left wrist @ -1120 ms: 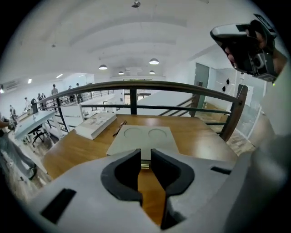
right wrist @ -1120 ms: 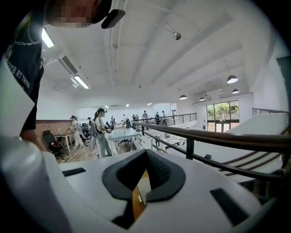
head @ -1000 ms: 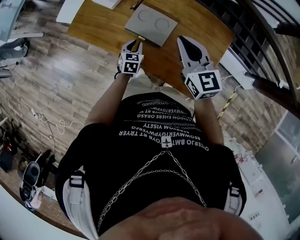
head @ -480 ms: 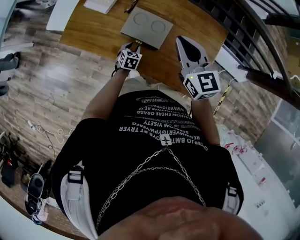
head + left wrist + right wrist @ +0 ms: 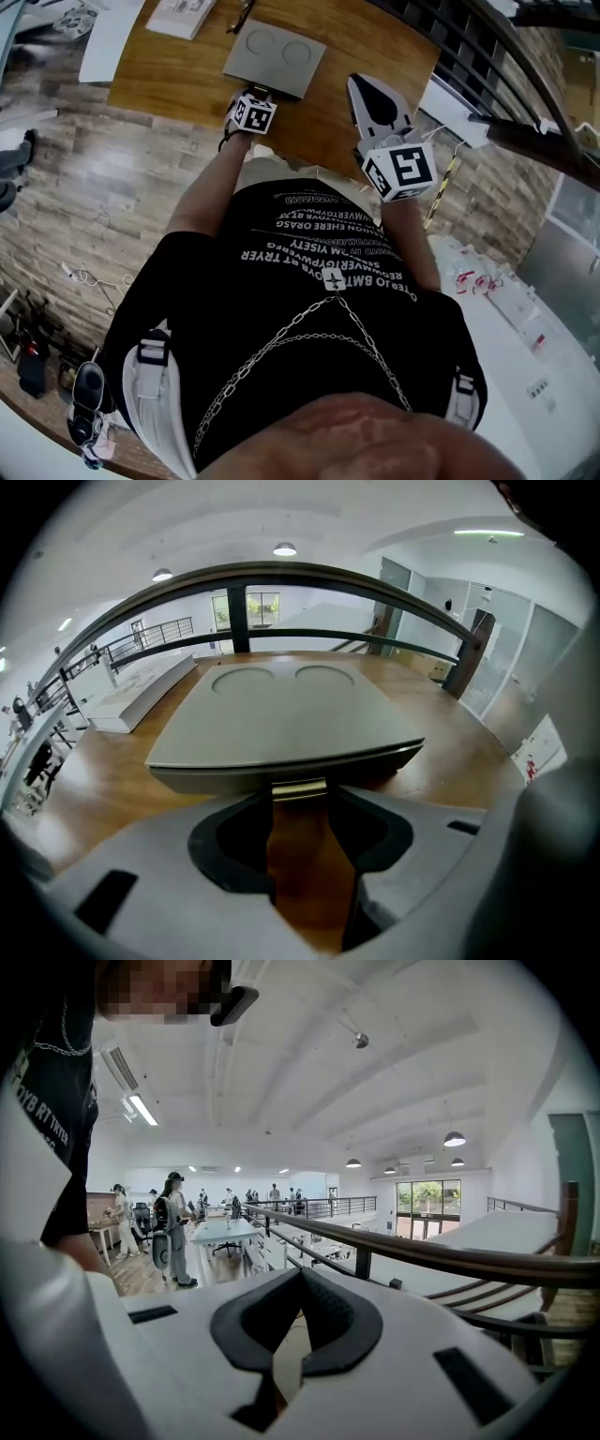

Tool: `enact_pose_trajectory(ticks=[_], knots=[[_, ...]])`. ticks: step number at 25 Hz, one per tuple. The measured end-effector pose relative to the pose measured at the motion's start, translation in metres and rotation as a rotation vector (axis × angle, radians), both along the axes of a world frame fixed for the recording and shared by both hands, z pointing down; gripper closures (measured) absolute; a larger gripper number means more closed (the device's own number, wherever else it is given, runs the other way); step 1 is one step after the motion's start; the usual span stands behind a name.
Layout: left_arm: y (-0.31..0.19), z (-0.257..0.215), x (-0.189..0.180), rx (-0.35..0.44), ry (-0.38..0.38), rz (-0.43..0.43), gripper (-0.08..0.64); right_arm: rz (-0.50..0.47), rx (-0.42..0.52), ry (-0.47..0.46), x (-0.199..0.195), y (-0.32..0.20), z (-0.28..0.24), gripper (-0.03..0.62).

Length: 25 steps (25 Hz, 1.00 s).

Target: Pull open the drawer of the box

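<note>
- A wood-plank floor (image 5: 103, 187) fills the left of the head view, with a person's black, white-lettered T-shirt (image 5: 309, 309) filling the lower middle.
- A rectangular brown wooden table (image 5: 169, 75) stands at the top of the head view, in front of the person. In the left gripper view its top (image 5: 450, 733) spreads around the box.
- A flat grey square box with two shallow round recesses in its lid (image 5: 275, 58) lies on the table, near the person's edge. The left gripper view sees it close up and from low down (image 5: 281, 714). Its drawer sits pushed in, flush with the front face.
- The white right gripper (image 5: 359, 81) hangs over the table's near edge, to the right of the box and clear of it. In its own view the right gripper (image 5: 298, 1279) points out over a dark curved handrail (image 5: 422, 1255). Its dark pads meet at the tips with nothing between them.
- The left gripper (image 5: 258, 92) points steeply down at the middle of the box's near edge. In its own view the left gripper (image 5: 300, 808) has its jaws spread wide, having just been opening, with bare tabletop showing through the gap.
- A small brass-coloured pull tab (image 5: 300, 788) sticks out from the drawer's front under the lid. It sits right at the left jaw tips, between them, and neither pad presses on it.
</note>
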<state>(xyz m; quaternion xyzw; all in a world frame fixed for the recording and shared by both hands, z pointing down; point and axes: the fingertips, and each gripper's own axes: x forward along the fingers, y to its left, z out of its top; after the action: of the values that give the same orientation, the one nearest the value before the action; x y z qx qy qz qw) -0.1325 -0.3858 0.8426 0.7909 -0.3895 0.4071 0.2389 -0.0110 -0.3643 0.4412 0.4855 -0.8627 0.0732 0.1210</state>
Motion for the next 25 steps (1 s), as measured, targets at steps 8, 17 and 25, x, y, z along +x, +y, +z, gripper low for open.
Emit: enact_pose_trajectory(ticks=[8, 17, 25], knots=[[-0.003, 0.005, 0.005, -0.019, -0.022, -0.049, 0.382, 0.000, -0.013, 0.016, 0.010, 0.007, -0.001, 0.594], [0.003, 0.003, 0.000, -0.011, -0.016, -0.041, 0.382, -0.010, 0.005, 0.036, 0.000, 0.013, 0.001, 0.594], [0.016, 0.004, -0.004, -0.023, -0.024, -0.041, 0.382, 0.001, 0.014, 0.028, 0.003, 0.025, -0.004, 0.594]])
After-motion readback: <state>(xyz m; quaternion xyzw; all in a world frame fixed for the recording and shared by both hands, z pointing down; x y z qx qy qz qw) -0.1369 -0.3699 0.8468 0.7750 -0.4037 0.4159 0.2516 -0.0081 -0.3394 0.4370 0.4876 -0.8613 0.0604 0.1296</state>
